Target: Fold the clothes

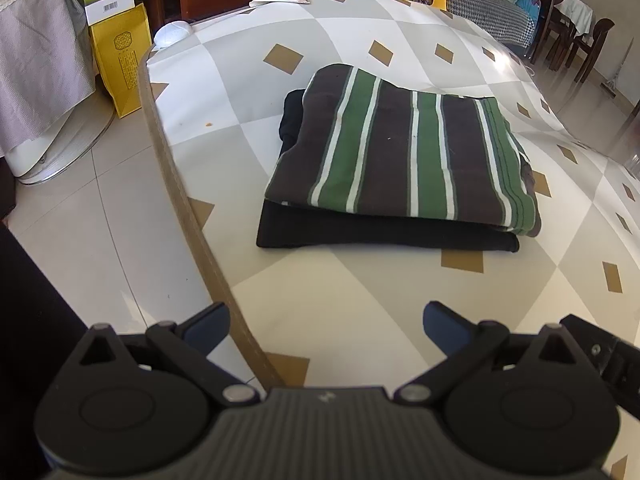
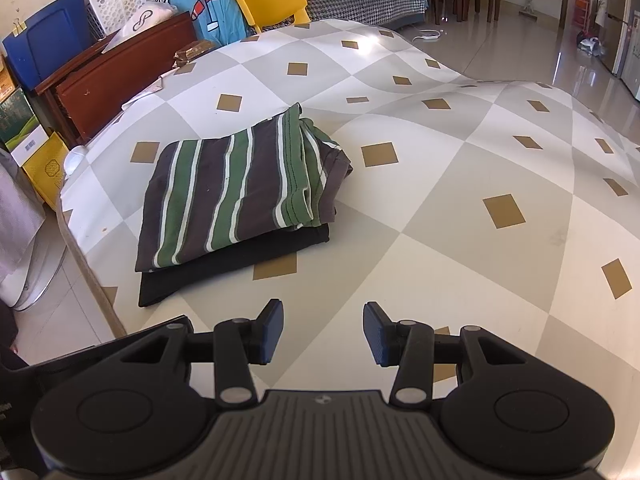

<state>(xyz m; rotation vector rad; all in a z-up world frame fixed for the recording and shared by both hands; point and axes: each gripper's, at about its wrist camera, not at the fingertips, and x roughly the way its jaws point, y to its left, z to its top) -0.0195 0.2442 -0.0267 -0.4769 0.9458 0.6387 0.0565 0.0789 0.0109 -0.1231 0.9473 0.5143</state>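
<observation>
My left gripper [image 1: 326, 326] and right gripper [image 2: 323, 332] both hang spread and empty. The folded striped shirt [image 1: 404, 152] lies on a black garment [image 1: 380, 234] near the table's [image 1: 360, 292] left edge; a white mouse [image 1: 173, 34] sits at its far-left corner.

Left wrist view: above desk [image 1: 360, 288] near left edge, angled down, close. Right wrist view: further right, same tilt. Both share folded clothes stack [image 1: 400, 152] [image 2: 236, 188], checkered desk top.

The left gripper [image 1: 326, 326] is held tilted downward, jaws spread wide and empty. The right gripper [image 2: 323, 330] is angled likewise, jaws parted, nothing gripped.
</observation>
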